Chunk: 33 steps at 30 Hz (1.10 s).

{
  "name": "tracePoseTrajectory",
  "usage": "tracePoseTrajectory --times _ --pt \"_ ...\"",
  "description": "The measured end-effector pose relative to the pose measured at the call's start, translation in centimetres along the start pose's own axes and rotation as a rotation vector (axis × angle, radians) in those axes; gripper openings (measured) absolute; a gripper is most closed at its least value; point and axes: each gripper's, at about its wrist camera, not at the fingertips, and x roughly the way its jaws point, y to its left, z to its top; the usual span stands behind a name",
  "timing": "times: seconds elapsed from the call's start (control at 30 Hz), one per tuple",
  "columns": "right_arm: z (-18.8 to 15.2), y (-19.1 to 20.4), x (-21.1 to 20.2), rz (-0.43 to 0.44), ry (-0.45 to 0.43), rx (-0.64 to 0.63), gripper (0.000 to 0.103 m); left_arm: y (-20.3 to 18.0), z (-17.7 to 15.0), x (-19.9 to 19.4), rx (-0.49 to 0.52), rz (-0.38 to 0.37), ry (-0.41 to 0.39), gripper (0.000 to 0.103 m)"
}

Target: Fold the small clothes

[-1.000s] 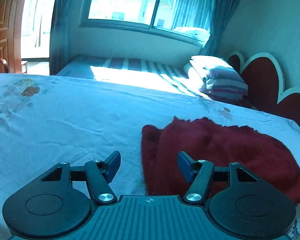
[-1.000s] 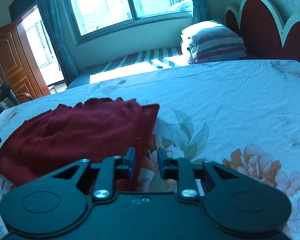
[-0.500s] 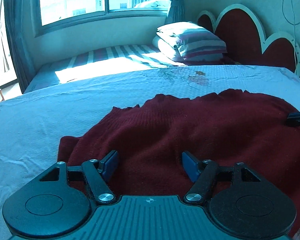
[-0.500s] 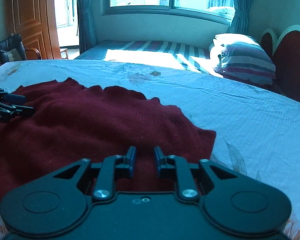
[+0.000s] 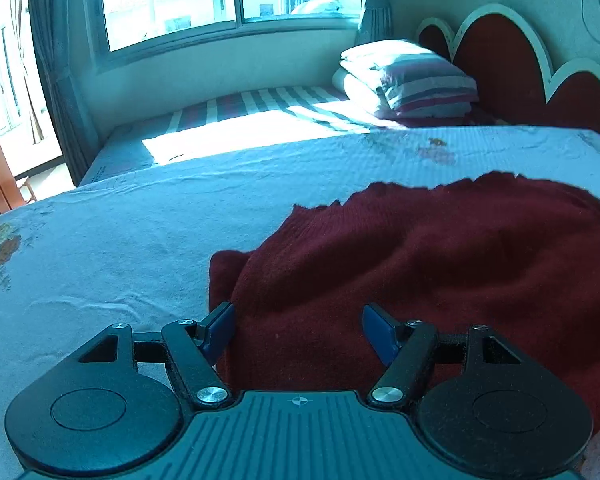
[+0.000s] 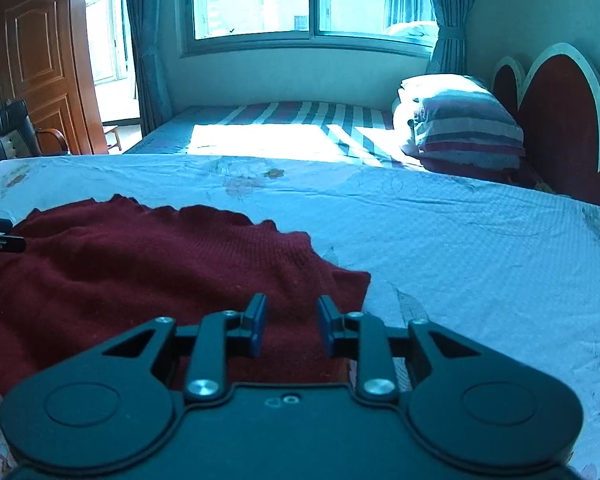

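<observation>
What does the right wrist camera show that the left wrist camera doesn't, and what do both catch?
Only the right wrist view shows the wooden door, the black chair, the right gripper with its jaws apart, and the sweater's right end. Only the left wrist view shows the left gripper with its jaws wide apart over the sweater's left end. Both show the dark red sweater lying on the floral sheet, plus the striped pillow, the window and the red headboard.

Open bedsheet [image 6: 480, 264] right of sweater [image 6: 160, 264], pillows [image 6: 460, 128] far back
</observation>
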Motion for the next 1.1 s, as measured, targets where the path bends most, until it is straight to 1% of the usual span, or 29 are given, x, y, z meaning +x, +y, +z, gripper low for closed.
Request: tracePoseTrajectory --times 0.03,0.1,0.13,0.2,0.23,0.27,0.33,0.37,0.4,0.43,0.47,0.5,0.53,0.57,0.63,0.67,0.7,0.73,0.77,0.8,0.83,0.9,0.97,1.03,1.07,1.1 --pt "-0.2 0.2 0.2 0.010 0.014 -0.011 0.028 0.2 -0.3 0.2 -0.003 0.001 -0.001 0.070" --pt "-1.2 0.1 2.3 -0.015 0.125 -0.024 0.028 0.8 -0.5 0.2 -0.042 -0.014 -0.005 0.072" --pt "-1.6 -0.2 2.3 -0.006 0.096 -0.010 0.029 0.9 -0.6 0.2 -0.049 -0.007 -0.001 0.073" --pt "-1.2 -0.5 2.0 -0.003 0.107 0.033 0.028 0.7 -0.5 -0.2 -0.039 0.003 0.002 0.074" --pt "-0.9 -0.3 1.6 -0.005 0.095 0.038 0.028 0.5 -0.6 -0.4 -0.031 0.008 -0.005 0.074" --pt "-0.8 0.0 0.9 -0.002 0.065 0.029 0.029 0.6 -0.7 -0.5 -0.031 0.006 -0.002 0.074" --pt "-0.8 0.4 0.3 0.011 0.048 0.016 0.030 1.0 -1.0 -0.2 -0.059 -0.006 0.010 0.076" --pt "-1.0 0.5 0.6 0.015 0.061 0.015 0.030 1.2 -1.0 0.0 -0.076 0.001 0.015 0.082" --pt "-1.3 0.6 1.1 0.013 0.088 0.009 0.032 1.4 -1.0 0.1 -0.082 0.004 0.020 0.084" --pt "-1.7 0.7 1.9 0.005 0.117 -0.007 0.033 1.6 -1.0 0.1 -0.096 0.001 0.028 0.084" --pt "-1.9 0.8 1.9 0.002 0.098 -0.015 0.033 2.1 -0.9 -0.2 -0.131 -0.012 0.042 0.084" --pt "-1.6 0.8 2.0 0.002 0.104 -0.006 0.033 2.6 -0.9 -0.6 -0.155 -0.024 0.039 0.084" --pt "-1.3 0.7 1.8 0.006 0.108 0.015 0.034 3.3 -1.0 -1.2 -0.188 -0.050 0.028 0.084" --pt "-0.9 0.5 1.1 0.024 0.080 0.036 0.033 4.5 -1.4 -1.8 -0.239 -0.100 0.026 0.084" --pt "-0.6 -0.1 -0.4 0.059 0.014 0.090 0.037 6.4 -2.2 -2.2 -0.302 -0.157 0.047 0.084" --pt "-0.6 -0.5 -0.9 0.077 0.008 0.124 0.038 7.5 -2.8 -2.2 -0.337 -0.199 0.064 0.084" --pt "-0.7 -0.9 -1.3 0.090 0.002 0.157 0.038 8.7 -3.7 -1.9 -0.390 -0.258 0.089 0.084" --pt "-0.9 -1.2 -1.9 0.094 -0.015 0.180 0.040 9.7 -4.4 -1.6 -0.442 -0.304 0.114 0.084" --pt "-1.3 -1.6 -2.5 0.103 -0.038 0.213 0.043 10.4 -5.2 -1.3 -0.485 -0.335 0.135 0.084" --pt "-1.6 -2.1 -3.0 0.118 -0.044 0.245 0.049 11.0 -5.9 -1.3 -0.513 -0.375 0.124 0.084" --pt "-2.0 -2.4 -3.4 0.127 -0.047 0.275 0.052 11.5 -6.3 -1.2 -0.533 -0.397 0.121 0.084" --pt "-2.9 -2.9 -4.3 0.130 -0.051 0.338 0.053 12.1 -6.9 -1.1 -0.581 -0.453 0.111 0.084" --pt "-3.6 -3.1 -4.9 0.105 -0.034 0.395 0.053 12.2 -6.9 -0.4 -0.596 -0.499 0.108 0.084" --pt "-4.3 -3.1 -5.8 0.084 -0.039 0.449 0.055 12.0 -6.6 0.3 -0.582 -0.519 0.118 0.068" --pt "-4.5 -3.2 -6.1 0.072 -0.040 0.476 0.056 11.9 -6.3 1.2 -0.583 -0.556 0.143 0.057" --pt "-4.7 -3.1 -6.4 0.053 -0.045 0.498 0.058 11.7 -6.0 1.8 -0.581 -0.582 0.155 0.056"
